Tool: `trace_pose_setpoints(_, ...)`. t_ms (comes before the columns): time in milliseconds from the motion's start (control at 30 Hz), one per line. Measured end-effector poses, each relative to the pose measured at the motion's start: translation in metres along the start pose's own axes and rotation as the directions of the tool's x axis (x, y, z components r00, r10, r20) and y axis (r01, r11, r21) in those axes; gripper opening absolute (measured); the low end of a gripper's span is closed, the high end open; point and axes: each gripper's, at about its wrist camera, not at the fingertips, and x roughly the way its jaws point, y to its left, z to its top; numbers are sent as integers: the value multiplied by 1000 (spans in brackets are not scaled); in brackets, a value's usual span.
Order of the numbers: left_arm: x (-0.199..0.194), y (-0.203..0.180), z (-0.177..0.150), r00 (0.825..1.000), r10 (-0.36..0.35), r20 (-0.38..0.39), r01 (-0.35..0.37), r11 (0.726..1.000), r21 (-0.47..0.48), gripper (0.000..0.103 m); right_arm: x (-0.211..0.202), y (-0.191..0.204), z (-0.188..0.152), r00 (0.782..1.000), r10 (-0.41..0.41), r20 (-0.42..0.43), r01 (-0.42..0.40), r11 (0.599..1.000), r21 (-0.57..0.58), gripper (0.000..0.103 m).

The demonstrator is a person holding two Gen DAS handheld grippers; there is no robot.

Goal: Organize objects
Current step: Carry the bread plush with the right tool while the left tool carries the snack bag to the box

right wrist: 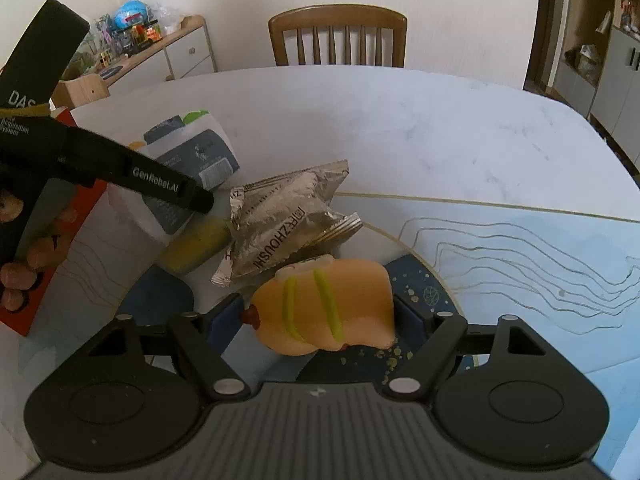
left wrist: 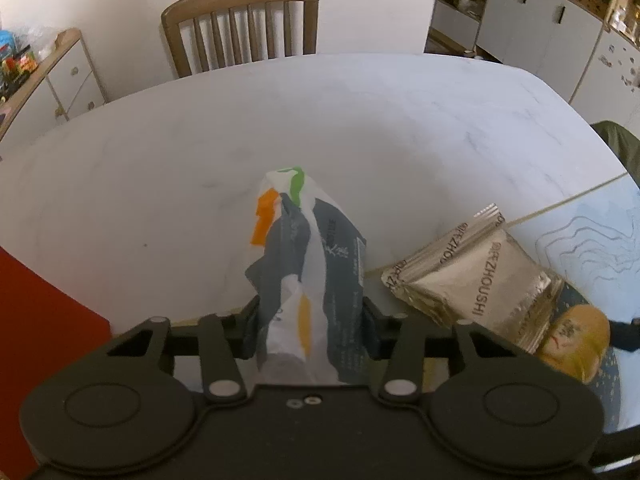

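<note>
A pale marble worktop (left wrist: 360,120) carries a blue mat (right wrist: 520,248) with a pile of silver foil packets (right wrist: 280,220). The left tool (left wrist: 310,320) pinches a crumpled white-and-grey bag (left wrist: 308,264) (orange and green patches), lifted clear, probably for sorting. The right tool (right wrist: 320,320) clamps a peach-coloured toy (right wrist: 332,304) with green stripes above the mat.

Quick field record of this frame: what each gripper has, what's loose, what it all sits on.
left gripper: shut on snack bag, bag held above the table
right gripper: jaws around toy, touching both sides
loose: silver pouches, stacked, beside the toy
surface: marble table, blue mat under the toy
background: chair at far edge
</note>
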Motion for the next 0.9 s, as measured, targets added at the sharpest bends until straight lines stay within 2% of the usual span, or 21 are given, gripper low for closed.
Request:
trace_pose_setpoints(333, -31, -5, -2, 999, -33, 42, 34, 999, -23, 41, -26, 7, 2, 999, 1, 42, -1, 1000, 5, 76)
trace_pose_setpoints(667, -86, 4, -13, 992, -95, 86, 101, 992, -70, 42, -77, 22, 8, 995, 33, 94, -36, 999, 28, 76)
trace_pose_setpoints(900, -128, 12, -25, 988, -103, 116, 112, 991, -70, 42, -112, 45, 17, 988, 63, 139, -65, 998, 6, 76)
